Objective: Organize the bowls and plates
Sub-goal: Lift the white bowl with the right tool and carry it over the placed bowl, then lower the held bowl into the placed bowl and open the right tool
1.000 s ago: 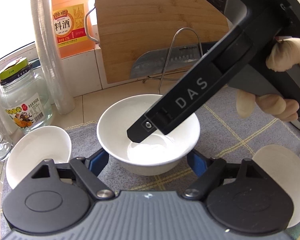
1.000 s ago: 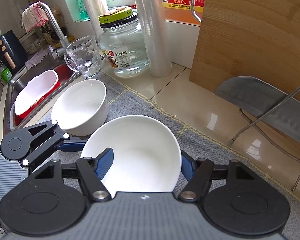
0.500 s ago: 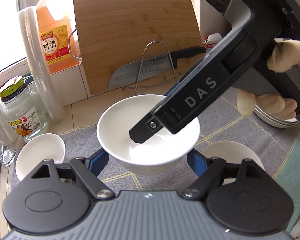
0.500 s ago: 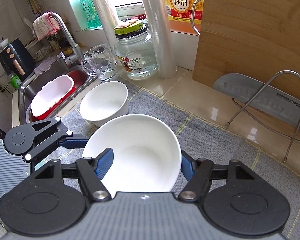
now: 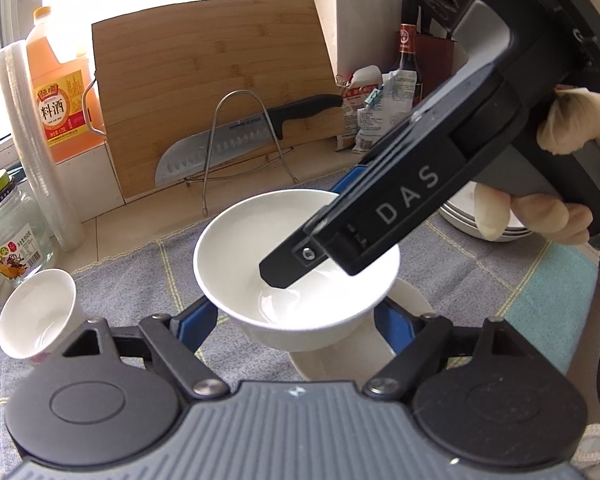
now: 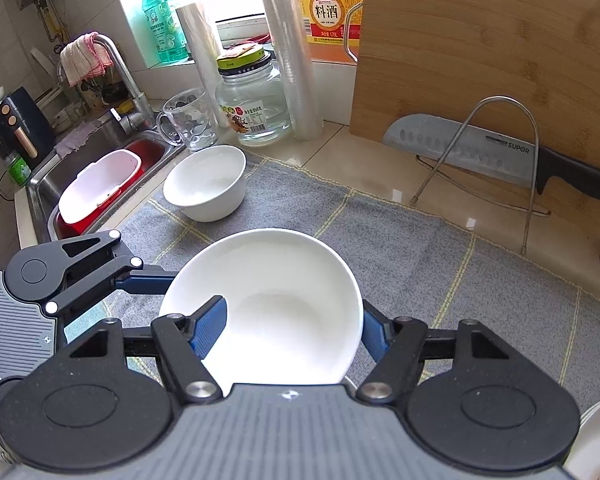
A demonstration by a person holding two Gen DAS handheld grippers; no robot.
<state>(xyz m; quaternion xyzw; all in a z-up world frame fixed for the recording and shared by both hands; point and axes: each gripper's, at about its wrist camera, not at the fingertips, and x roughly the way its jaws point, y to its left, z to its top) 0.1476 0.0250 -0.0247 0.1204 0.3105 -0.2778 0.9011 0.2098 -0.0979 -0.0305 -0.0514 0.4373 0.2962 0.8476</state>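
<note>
Both grippers grip one white bowl [image 5: 252, 248] together and hold it above the grey mat [image 5: 132, 276]. My left gripper [image 5: 296, 322] has a blue finger on each side of the bowl's outer wall. My right gripper [image 6: 292, 326] pinches its rim, one finger inside and one outside; the bowl shows in that view too [image 6: 284, 292]. Directly under the held bowl sits another white bowl [image 5: 340, 360]. A third white bowl [image 6: 206, 182] stands at the mat's left end near the sink. A stack of plates [image 5: 460, 220] lies at the right, behind the right gripper's body.
A bamboo cutting board [image 5: 212, 92], a cleaver on a wire stand [image 6: 468, 148], a cooking-wine jug [image 5: 60, 92], a glass jar [image 6: 252, 100], a cup stack [image 6: 296, 60] and a glass mug [image 6: 188, 124] line the back. The sink [image 6: 96, 176] holds a red-and-white tub.
Both grippers carried the bowl to the right along the mat, away from the left bowl. It now hangs over the second bowl, which was to the right before.
</note>
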